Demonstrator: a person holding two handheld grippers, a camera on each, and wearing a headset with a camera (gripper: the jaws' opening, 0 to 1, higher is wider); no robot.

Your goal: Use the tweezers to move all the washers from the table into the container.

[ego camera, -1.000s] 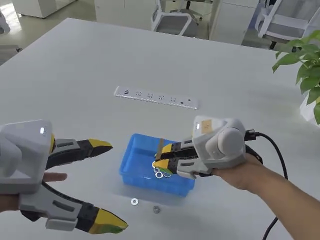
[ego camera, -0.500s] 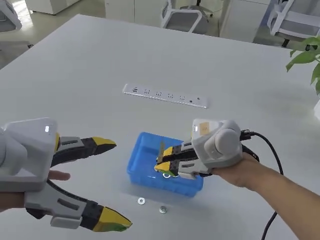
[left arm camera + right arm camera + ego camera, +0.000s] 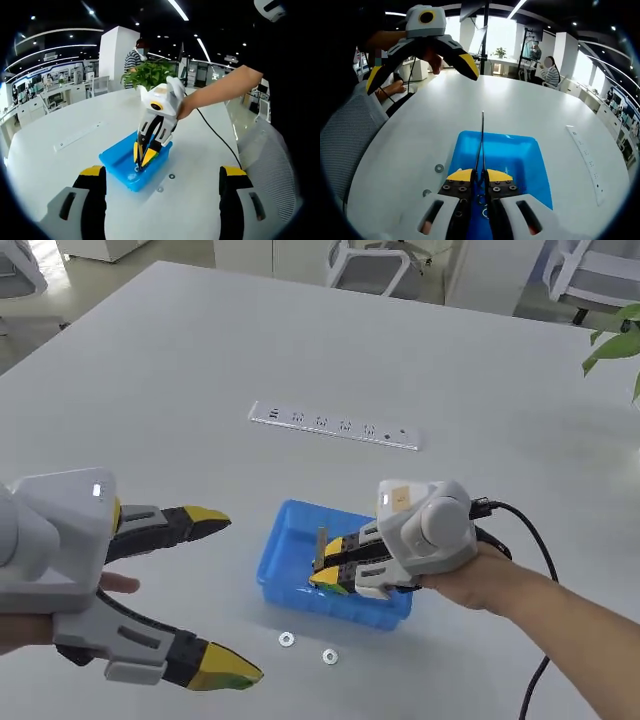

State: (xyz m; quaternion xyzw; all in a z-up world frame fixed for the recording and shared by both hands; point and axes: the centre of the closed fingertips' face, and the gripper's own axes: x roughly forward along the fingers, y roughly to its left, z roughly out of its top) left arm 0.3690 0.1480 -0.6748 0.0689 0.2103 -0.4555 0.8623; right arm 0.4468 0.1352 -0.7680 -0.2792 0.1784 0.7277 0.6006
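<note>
- Fingers [image 3: 461, 175] of the right gripper [image 3: 474, 176] are clenched on the tweezers [image 3: 481, 135], whose tips point down into the blue container [image 3: 520, 150].
- Left gripper [image 3: 215, 595] hovers spread wide and empty over the worktop [image 3: 150, 370], on the person's side.
- Two washers [image 3: 287, 640] lie on the worktop just beside the container's near wall, towards the person's edge.
- Risks, as I judge them:
  - a flat washer may skate off or flip from the thin tips if pinched at a slant;
  - the tweezers may twist in the jaws;
  - a low sweep could nudge the container.
</note>
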